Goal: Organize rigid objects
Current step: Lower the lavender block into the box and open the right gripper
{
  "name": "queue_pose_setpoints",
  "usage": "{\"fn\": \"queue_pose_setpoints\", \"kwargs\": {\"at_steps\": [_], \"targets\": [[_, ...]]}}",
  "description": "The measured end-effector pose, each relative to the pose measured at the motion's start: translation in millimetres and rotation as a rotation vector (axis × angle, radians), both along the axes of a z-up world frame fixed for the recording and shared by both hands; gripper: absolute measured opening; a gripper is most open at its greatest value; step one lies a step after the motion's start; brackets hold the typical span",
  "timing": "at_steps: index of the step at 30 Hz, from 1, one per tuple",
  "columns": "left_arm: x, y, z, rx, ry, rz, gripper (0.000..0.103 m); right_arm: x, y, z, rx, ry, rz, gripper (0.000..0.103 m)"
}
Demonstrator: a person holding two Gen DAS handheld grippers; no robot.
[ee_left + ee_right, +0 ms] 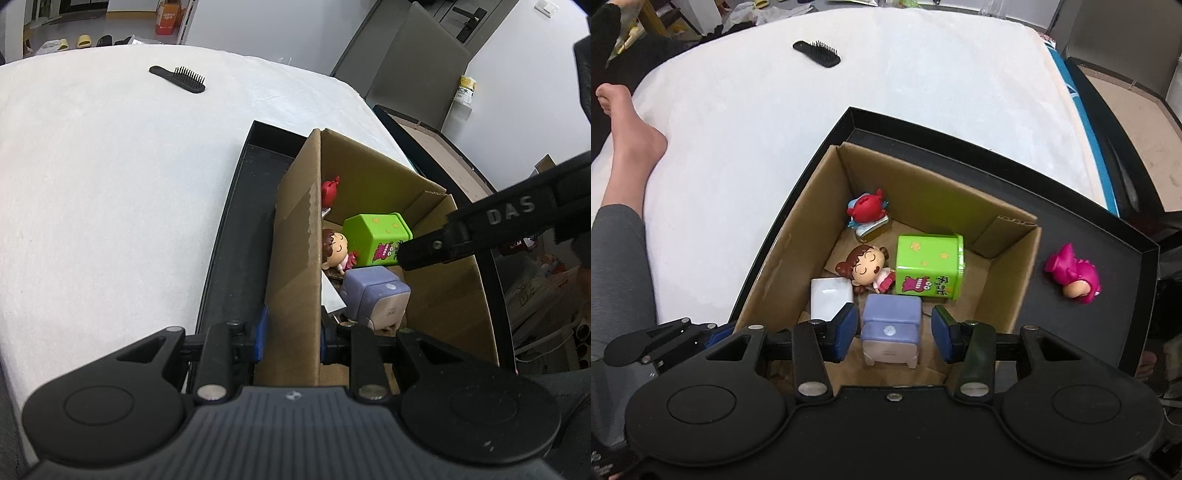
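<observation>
The right tongs (pixel 894 334) hang wide apart straight over the purple block toy (pixel 891 334), which sits inside the cardboard box (pixel 1008 295) at its near wall, squarely between the two blue pads and not touched by either. Its broad face runs across the gap, so a straight drop would likely bracket it. The left tongs (pixel 291 341) are clamped on the box's near-left wall, steadying it. Left outside is the pink toy (pixel 1073 275), lying on the black tray (pixel 1015 177) off to the right, nearer the right hand. A black hairbrush (pixel 817 54) lies far up the white bed (pixel 738 110).
</observation>
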State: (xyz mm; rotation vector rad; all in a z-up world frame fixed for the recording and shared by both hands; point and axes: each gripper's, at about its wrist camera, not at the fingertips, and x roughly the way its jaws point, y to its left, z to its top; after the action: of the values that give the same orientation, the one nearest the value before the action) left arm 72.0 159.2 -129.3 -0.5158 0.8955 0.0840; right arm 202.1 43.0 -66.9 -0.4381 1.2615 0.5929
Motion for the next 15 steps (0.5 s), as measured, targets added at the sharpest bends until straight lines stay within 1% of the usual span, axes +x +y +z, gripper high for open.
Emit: {"fn": "queue_pose_setpoints", "kwargs": {"at_steps": [5,12,14,15], "targets": [[-0.1,-0.2,0.1,0.004,0.0,-0.001,0.023,-0.8,-8.1,7.7,0.019,0.007,-0.005,0.044],[-0.1,-0.9,0.6,0.007,0.0,-0.003,0.023,1.1,-26.2,28.2,0.056,-0.009,-0.012,0.047],[-0.1,-0.9,0.5,0.007,0.0,-0.003,0.023,4.0,-32.9,33.1,0.061,-0.014,-0.021,0.051],[-0.1,-0.8,0.6,0.008,-0.001,-0.003,0.023,4.6,-36.3,35.4,0.064,-0.018,-0.024,0.054]]}}
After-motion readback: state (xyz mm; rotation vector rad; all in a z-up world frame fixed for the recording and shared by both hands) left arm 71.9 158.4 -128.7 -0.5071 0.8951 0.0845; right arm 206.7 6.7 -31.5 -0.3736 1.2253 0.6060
